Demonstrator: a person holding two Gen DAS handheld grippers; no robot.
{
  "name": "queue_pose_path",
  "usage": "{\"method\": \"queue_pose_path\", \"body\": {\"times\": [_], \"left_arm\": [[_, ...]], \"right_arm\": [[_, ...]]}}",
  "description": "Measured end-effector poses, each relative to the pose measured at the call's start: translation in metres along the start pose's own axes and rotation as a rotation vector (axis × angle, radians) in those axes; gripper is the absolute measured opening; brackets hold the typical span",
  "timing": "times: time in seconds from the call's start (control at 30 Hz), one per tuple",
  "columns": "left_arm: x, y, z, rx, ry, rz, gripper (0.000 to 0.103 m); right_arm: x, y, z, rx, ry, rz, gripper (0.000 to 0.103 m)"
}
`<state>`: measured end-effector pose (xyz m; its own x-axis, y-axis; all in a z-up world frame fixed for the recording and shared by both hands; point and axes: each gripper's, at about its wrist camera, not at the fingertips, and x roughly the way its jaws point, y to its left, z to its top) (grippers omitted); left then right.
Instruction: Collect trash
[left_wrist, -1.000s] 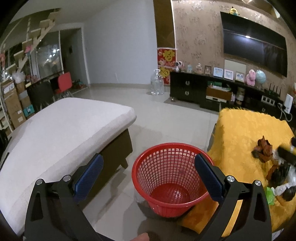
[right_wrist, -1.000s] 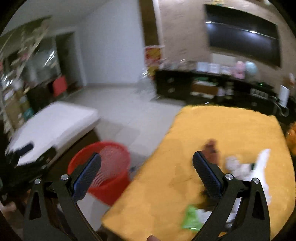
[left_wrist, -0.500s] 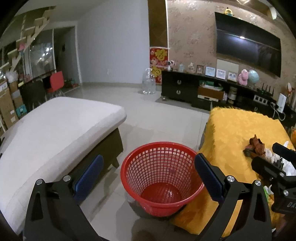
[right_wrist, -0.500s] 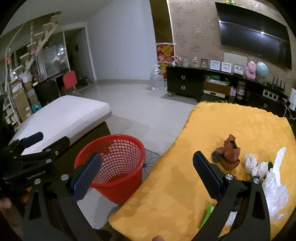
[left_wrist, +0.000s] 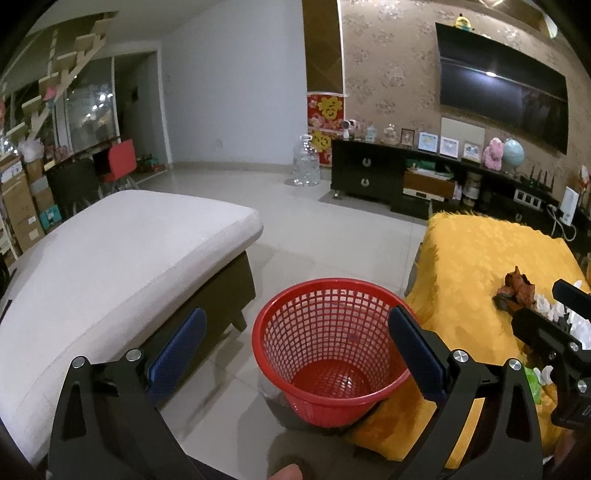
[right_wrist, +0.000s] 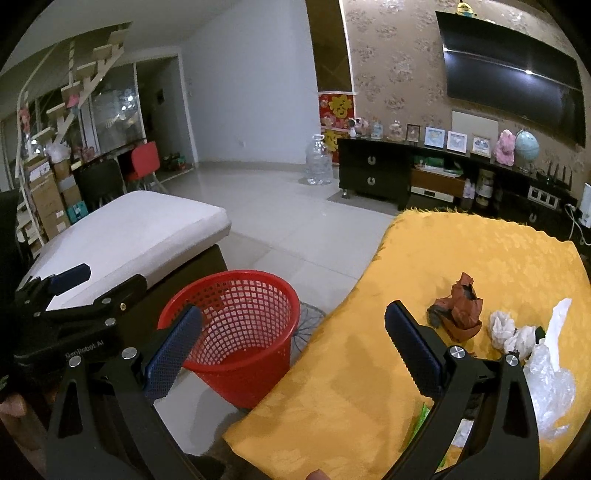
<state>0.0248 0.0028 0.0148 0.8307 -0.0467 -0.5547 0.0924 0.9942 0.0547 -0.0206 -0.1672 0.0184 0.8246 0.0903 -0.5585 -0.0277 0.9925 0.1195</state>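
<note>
An empty red mesh basket (left_wrist: 332, 354) stands on the floor beside the yellow-covered table (left_wrist: 465, 258); it also shows in the right wrist view (right_wrist: 236, 325). On the yellow cloth (right_wrist: 461, 251) lie a crumpled brown wrapper (right_wrist: 461, 306), white tissue wads (right_wrist: 513, 330), a clear plastic bag (right_wrist: 550, 373) and a green scrap (right_wrist: 419, 421). My left gripper (left_wrist: 295, 350) is open and empty, above the basket's near side. My right gripper (right_wrist: 291, 343) is open and empty, over the table's left edge, with the trash to its right.
A white cushioned bench (left_wrist: 110, 258) stands left of the basket. A dark TV cabinet (left_wrist: 406, 177) with ornaments runs along the far wall, with a water jug (left_wrist: 306, 166) beside it. Tiled floor lies between. Boxes and chairs (left_wrist: 74, 181) stand far left.
The left gripper drew back slightly; the basket sits more centred between its fingers. The right gripper swung from a blurred sweep to a steady view over the table's left edge.
</note>
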Motion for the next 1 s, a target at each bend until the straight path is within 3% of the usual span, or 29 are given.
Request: {"method": "queue_pose_path", "body": {"times": [1.0], "left_arm": [[-0.0028,-0.0017,0.0005,0.003,-0.008,-0.006,0.095]], "right_arm": [[0.0072,-0.0038,0.0030,0.004,-0.004,-0.015,0.096]]}}
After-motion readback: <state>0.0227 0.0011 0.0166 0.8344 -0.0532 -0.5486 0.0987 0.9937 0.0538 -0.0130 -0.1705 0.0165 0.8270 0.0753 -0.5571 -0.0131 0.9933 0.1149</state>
